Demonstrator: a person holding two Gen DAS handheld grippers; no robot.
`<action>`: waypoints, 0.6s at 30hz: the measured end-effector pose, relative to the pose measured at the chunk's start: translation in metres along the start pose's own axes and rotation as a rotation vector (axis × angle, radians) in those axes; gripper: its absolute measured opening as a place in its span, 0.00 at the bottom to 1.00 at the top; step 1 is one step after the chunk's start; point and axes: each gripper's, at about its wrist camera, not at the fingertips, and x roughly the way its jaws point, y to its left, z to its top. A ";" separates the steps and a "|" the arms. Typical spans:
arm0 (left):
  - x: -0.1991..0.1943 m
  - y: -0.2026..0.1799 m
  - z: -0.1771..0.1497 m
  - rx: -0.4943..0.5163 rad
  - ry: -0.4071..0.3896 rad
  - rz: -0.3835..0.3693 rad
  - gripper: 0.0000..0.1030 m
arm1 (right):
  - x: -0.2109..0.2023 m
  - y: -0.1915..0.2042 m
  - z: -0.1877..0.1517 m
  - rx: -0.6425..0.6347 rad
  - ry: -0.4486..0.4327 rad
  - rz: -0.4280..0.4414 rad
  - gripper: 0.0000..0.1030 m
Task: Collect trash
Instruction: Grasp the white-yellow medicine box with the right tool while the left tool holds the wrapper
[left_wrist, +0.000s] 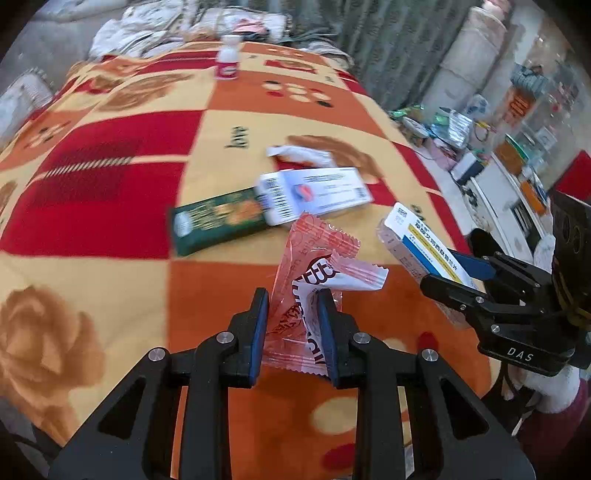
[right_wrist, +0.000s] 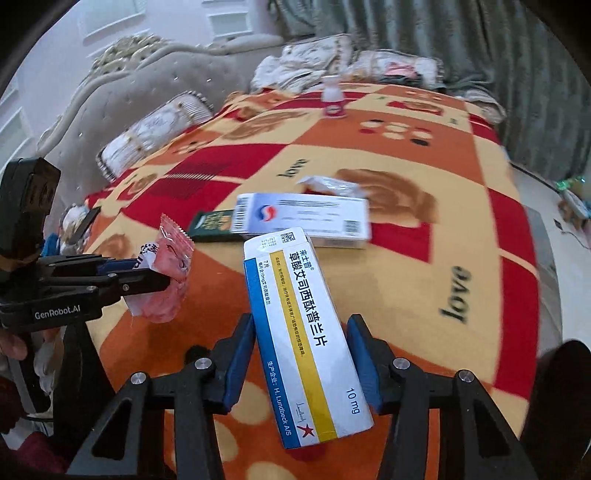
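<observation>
My left gripper is shut on a pink and white snack wrapper and holds it above the blanket; it also shows in the right wrist view. My right gripper is shut on a white, blue and yellow medicine box, seen at the right of the left wrist view. On the blanket lie a green box, a white and blue box and a crumpled white wrapper. A small white bottle stands at the far end.
A red, orange and yellow patchwork blanket covers the bed. A grey tufted headboard and pillows are at the left. Crumpled clothes and a green curtain are beyond. Cluttered shelves stand right.
</observation>
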 end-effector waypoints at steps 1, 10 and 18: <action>0.002 -0.006 0.002 0.009 -0.001 -0.004 0.24 | -0.003 -0.003 -0.001 0.007 -0.004 -0.008 0.48; 0.014 -0.059 0.018 0.096 -0.016 -0.036 0.24 | -0.036 -0.041 -0.013 0.104 -0.060 -0.086 0.48; 0.028 -0.095 0.027 0.145 -0.006 -0.068 0.24 | -0.057 -0.069 -0.024 0.160 -0.079 -0.146 0.48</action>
